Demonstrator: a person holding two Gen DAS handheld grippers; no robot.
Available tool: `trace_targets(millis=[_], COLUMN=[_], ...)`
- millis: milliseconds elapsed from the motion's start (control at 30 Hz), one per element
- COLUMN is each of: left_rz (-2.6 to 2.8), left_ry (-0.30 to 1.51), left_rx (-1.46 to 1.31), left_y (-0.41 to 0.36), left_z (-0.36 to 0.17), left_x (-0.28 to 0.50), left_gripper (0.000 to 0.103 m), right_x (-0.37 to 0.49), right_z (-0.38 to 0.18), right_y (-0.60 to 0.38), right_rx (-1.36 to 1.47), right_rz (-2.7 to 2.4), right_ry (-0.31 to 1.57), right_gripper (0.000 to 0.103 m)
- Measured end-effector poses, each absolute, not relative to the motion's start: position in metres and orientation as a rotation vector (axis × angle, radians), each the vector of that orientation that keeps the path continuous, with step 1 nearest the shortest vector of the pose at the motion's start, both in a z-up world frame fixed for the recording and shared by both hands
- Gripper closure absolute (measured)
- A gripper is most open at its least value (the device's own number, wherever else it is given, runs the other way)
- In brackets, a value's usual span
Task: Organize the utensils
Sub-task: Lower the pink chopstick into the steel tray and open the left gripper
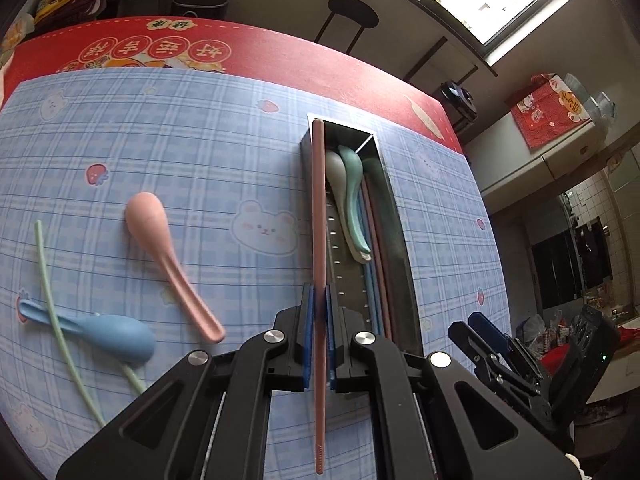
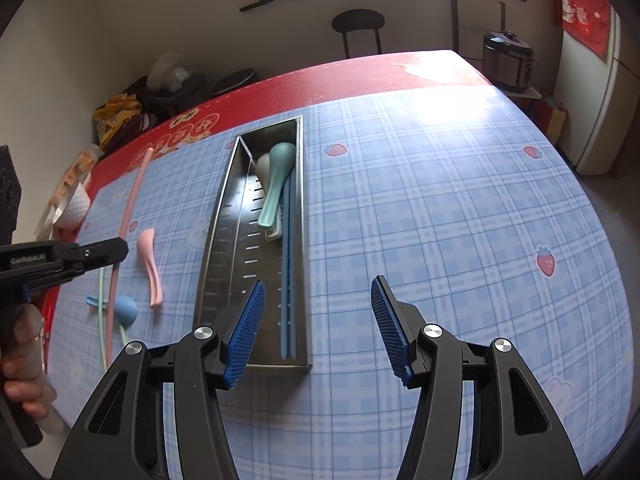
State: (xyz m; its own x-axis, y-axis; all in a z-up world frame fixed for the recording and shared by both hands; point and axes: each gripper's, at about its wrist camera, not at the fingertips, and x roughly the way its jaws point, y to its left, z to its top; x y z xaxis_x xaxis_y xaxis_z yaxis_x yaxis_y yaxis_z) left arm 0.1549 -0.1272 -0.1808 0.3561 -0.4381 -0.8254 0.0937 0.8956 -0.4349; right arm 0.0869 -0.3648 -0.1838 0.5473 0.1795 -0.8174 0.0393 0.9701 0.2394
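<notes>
My left gripper [image 1: 319,336] is shut on a pink chopstick [image 1: 319,216], held above the left edge of the metal utensil tray [image 1: 400,240]; the chopstick also shows in the right wrist view [image 2: 132,196]. The tray [image 2: 224,216] holds a teal spoon [image 2: 274,184], a white spoon [image 2: 262,168] and blue and pink chopsticks [image 2: 288,280]. On the cloth to the left lie a pink spoon [image 1: 168,256], a blue spoon [image 1: 116,334] and a green chopstick [image 1: 52,300]. My right gripper [image 2: 318,328] is open and empty over the tray's near end.
The table carries a blue plaid cloth [image 2: 440,200] over a red cloth [image 1: 280,52]. A black stool [image 2: 358,26] stands behind the table. Bags and a bowl [image 2: 76,200] sit at the far left edge. A rice cooker [image 2: 508,60] stands at right.
</notes>
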Motion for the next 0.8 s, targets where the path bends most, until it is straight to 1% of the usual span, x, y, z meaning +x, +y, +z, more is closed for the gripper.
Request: trace_targets(millis=[233, 267, 300, 533, 567, 600, 800], left_rz=[-0.379, -0.381, -0.379, -0.349, -0.345, -0.342, -0.334], left_ry=[1.207, 1.212, 1.217, 1.247, 1.251, 1.256, 1.283], left_rx=[-0.356, -0.360, -0.365, -0.381, -0.380, -0.380, -0.356], left_y=[-0.185, -0.190, -0.195, -0.214, -0.215, -0.217, -0.229], left_z=[-0.205, -0.208, -0.210, -0.229, -0.232, -0.234, -0.246], left_x=[0.188, 0.192, 0.197, 0.218, 0.220, 0.221, 0.224], left_gripper=[0.097, 0.097, 0.097, 0.097, 0.097, 0.098, 0.097], right_x=[0.091, 0.092, 0.092, 0.095, 0.095, 0.095, 0.093], right_z=[-0.188, -0.188, -0.188, -0.189, -0.189, -0.189, -0.192], right_y=[-0.389, -0.392, -0.396, -0.417, -0.420, -0.422, -0.430], right_rx=[0.241, 0.239, 0.239, 0.268, 0.273, 0.279, 0.291], right_rz=[0.084, 0.086, 0.088, 0.096, 0.097, 0.097, 0.086], right_ry=[1.012, 1.015, 1.015, 1.025, 1.025, 1.024, 1.027], right_gripper=[0.049, 0.048, 0.044, 0.043, 0.036, 0.035, 0.035])
